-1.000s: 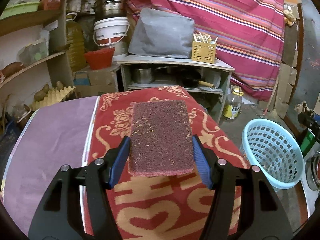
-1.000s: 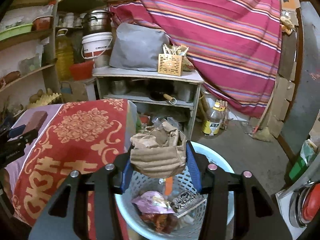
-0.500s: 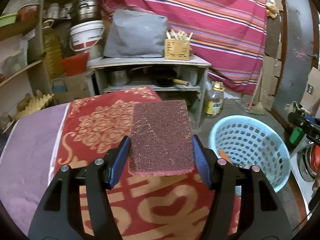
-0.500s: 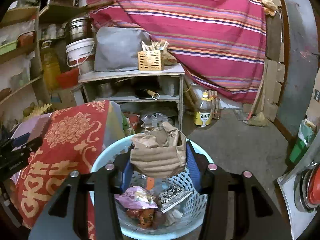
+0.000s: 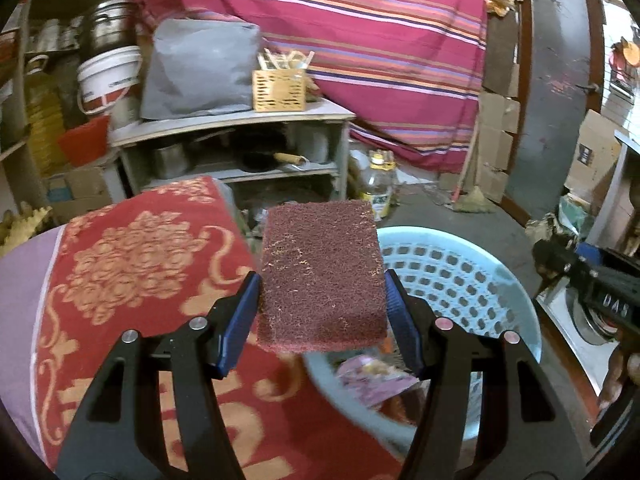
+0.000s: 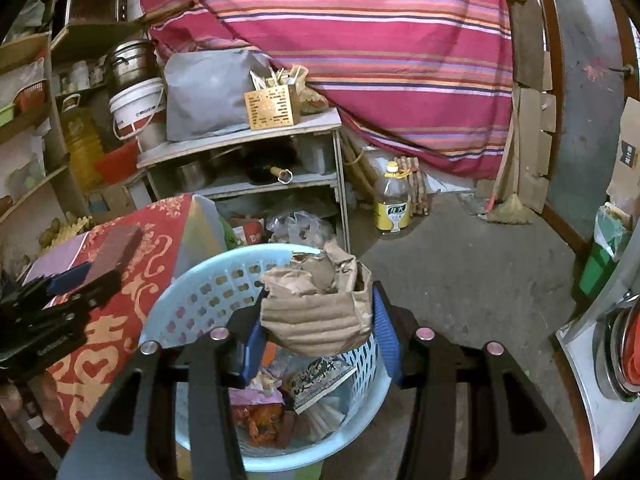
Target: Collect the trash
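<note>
My left gripper [image 5: 322, 312] is shut on a flat maroon scouring pad [image 5: 320, 276], held level over the table's right edge beside the light blue basket [image 5: 460, 276]. My right gripper [image 6: 318, 320] is shut on a crumpled piece of brown cardboard [image 6: 316, 304], hanging over the same blue basket [image 6: 192, 300], which holds wrappers and other trash. The left gripper [image 6: 68, 284] with its pad [image 6: 116, 248] shows at the left of the right wrist view. The right gripper's black body [image 5: 592, 280] shows at the right edge of the left wrist view.
A table under a red and gold cloth [image 5: 132, 280] stands left of the basket. Behind are a grey shelf unit [image 5: 240, 136] with pots, a wicker box [image 5: 280, 90], a white bucket [image 5: 108, 80], an oil bottle [image 6: 392, 204] on the concrete floor, and a striped curtain [image 6: 380, 40].
Both grippers have swung to the right. The left one carried the pad from over the table toward the basket; the right one sank with the cardboard over the basket's inside. Both grips are unchanged.
</note>
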Demonstrator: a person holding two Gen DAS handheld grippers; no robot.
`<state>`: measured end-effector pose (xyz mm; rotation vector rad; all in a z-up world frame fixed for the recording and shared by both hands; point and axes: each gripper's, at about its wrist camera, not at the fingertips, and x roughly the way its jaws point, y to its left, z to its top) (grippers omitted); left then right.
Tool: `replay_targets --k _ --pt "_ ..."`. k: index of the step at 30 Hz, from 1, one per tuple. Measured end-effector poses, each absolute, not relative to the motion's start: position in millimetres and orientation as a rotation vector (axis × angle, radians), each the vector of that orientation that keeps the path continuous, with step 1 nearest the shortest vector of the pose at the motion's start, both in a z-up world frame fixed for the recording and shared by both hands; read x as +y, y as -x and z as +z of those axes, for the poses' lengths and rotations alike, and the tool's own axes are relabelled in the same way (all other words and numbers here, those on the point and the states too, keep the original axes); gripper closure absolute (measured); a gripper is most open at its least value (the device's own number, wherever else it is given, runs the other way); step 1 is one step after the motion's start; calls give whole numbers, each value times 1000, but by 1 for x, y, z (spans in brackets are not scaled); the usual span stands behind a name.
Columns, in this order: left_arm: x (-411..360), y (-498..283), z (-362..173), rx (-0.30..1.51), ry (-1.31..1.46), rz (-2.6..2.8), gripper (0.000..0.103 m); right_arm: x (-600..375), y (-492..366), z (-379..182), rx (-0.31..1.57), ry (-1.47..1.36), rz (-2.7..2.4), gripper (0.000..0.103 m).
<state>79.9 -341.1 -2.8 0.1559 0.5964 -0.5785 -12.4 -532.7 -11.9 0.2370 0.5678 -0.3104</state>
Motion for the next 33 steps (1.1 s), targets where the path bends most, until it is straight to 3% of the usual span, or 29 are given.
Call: replay_targets --k 6,7,10,18,26,28,29,30,33 --pt "-368 -89 -19 646 -172 -609 39 -531 5 -18 595 -231 -300 56" --pt "-371 -90 -21 653 -177 -605 30 -530 4 -19 598 -229 -298 56" --pt "-367 -87 -18 630 -169 -597 15 -528 0 -20 609 -222 -290 56" --pt "-321 -84 3 579 -146 -528 6 -505 -10 -20 621 -188 -256 55" --pt "-257 -73 15 543 -137 -406 6 -483 -22 -24 638 -170 -239 52" --pt "-239 -70 17 534 -133 -381 6 -481 -25 -25 642 -166 -245 44" --pt "-232 -69 17 527 -134 -365 6 -482 -26 -25 636 -169 -252 29" --pt "-224 -68 18 522 -133 -347 6 -482 -27 -25 630 -176 -261 23" --pt "-195 -68 20 523 -108 -307 6 -484 -34 -29 642 -200 -258 18"
